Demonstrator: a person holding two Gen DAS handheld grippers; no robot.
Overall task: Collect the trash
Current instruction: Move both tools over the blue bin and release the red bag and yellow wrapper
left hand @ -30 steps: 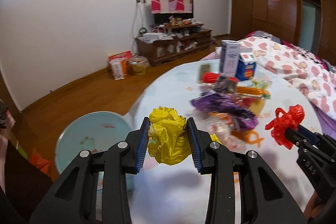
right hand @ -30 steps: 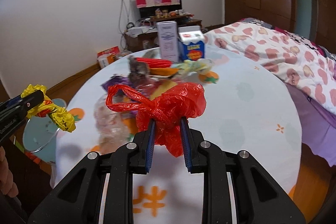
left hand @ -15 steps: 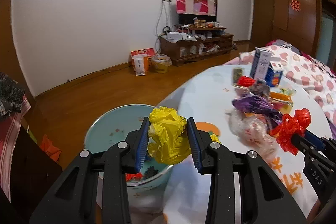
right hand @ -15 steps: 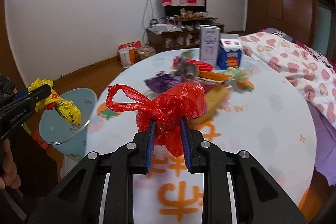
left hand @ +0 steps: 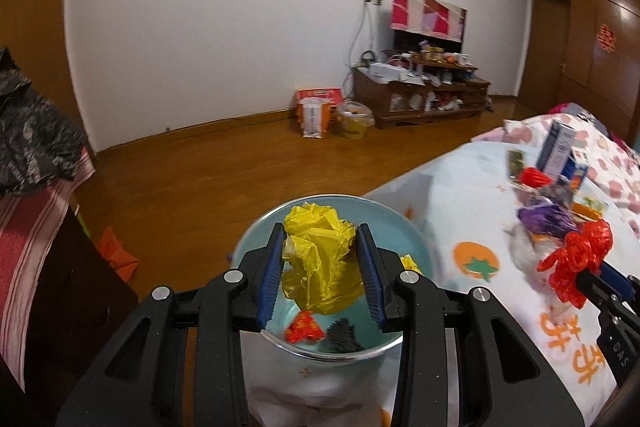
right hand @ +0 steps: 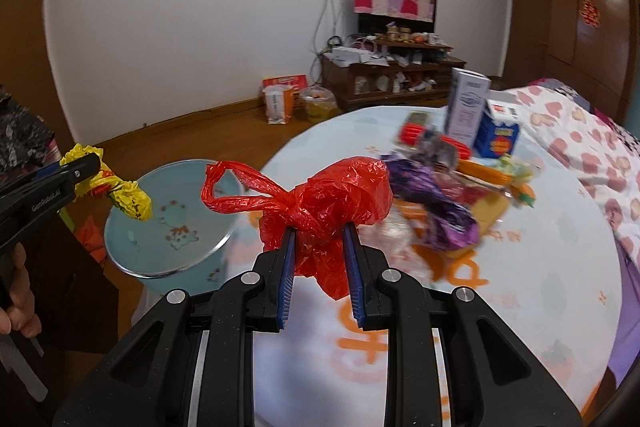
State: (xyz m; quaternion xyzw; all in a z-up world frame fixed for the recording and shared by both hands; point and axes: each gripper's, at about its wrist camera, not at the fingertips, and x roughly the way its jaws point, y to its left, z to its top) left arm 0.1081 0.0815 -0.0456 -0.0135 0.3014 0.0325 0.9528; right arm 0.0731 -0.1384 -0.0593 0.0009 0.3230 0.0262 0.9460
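Left wrist view is showing the left gripper [left hand: 320,267] clamping a yellow bag [left hand: 320,263] over the bin [left hand: 416,247], while the right gripper [right hand: 319,259] is pinching a red bag [right hand: 332,207] above the table [right hand: 540,267], risking dropping it outside if released early.

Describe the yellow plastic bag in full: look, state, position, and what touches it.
The yellow plastic bag is thin, glossy film crumpled into a loose wad, with a twisted tail showing red print in the right wrist view. It is pinched between the blue pads of the left gripper, hanging in the air above the open light-blue bin beside the table. Only the pads touch it; scraps lie in the bin below.
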